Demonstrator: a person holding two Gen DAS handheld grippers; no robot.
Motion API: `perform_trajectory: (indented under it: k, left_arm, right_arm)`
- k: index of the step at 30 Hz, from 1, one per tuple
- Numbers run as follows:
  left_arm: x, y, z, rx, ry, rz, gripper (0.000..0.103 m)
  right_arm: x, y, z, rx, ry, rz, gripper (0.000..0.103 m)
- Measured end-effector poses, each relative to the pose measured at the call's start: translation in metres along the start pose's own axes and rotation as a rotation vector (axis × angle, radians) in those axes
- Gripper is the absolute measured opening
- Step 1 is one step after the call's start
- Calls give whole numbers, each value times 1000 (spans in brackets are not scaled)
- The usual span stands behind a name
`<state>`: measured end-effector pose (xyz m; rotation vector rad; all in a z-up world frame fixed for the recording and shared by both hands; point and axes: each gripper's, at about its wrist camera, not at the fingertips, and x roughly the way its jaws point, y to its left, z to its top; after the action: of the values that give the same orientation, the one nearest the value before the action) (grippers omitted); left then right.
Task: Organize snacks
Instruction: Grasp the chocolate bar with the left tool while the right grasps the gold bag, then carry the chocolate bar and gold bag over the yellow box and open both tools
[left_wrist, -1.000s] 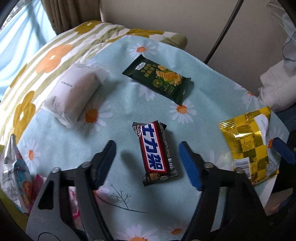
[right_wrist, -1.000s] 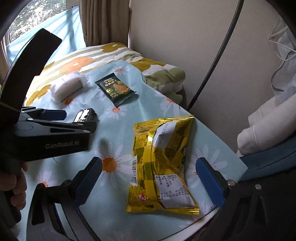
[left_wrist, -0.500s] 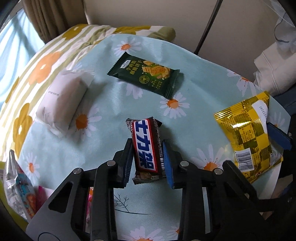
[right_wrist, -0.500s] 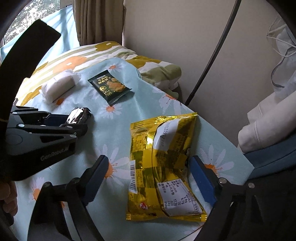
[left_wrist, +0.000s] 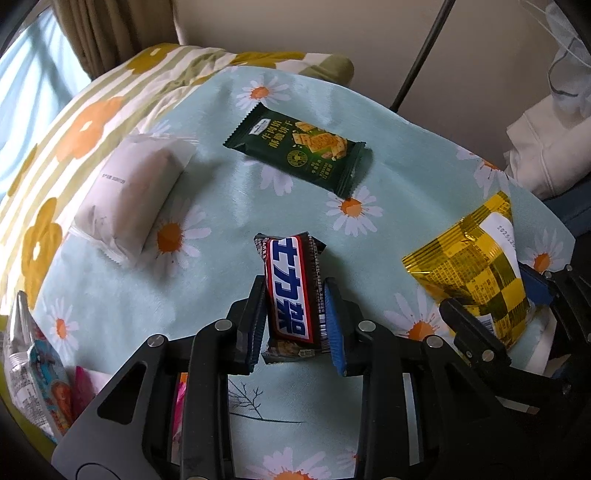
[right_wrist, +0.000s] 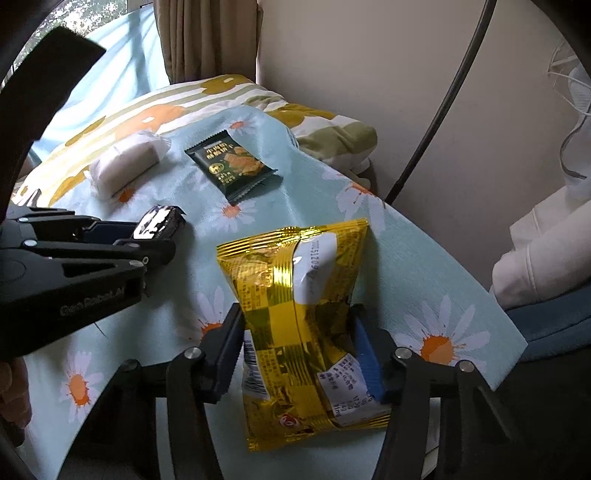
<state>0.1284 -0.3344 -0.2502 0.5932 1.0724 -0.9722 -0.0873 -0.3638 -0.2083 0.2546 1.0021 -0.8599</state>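
Left gripper (left_wrist: 295, 321) clamped on glossy chocolate bar (left_wrist: 293, 291), lying on daisy-print cloth (left_wrist: 229, 206). Right gripper (right_wrist: 301, 350) closing, pads pressing into crinkled gold foil bag (right_wrist: 295, 306) at cloth's near edge. Farther off: flat dark-green cracker packet (left_wrist: 299, 151); soft, pillowy white pack (left_wrist: 127, 197).

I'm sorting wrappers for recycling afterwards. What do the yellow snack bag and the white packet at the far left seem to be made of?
Yellow snack bag: looks like metallised plastic film, glossy; it flashes bright gold highlights and creases sharply where the right gripper is closing on it.

White packet: seems a matte, frosted plastic film with crimped, zigzag-cut ends; it could be paper-like, the look leaves that open.
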Motion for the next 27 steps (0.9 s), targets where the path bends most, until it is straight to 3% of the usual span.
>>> perform_trajectory:
  k: [8, 17, 27]
  left_arm:
    - [-16, 7, 1, -47, -26, -3, 26]
    - [-61, 17, 3, -117, -97, 24, 26]
    - [-143, 49, -7, -282, -221, 128, 26]
  right_arm:
    - [-14, 4, 9, -30, -35, 34, 46]
    - [-43, 16, 26, -101, -101, 94, 45]
    - [-84, 44, 58, -231, -170, 275, 43]
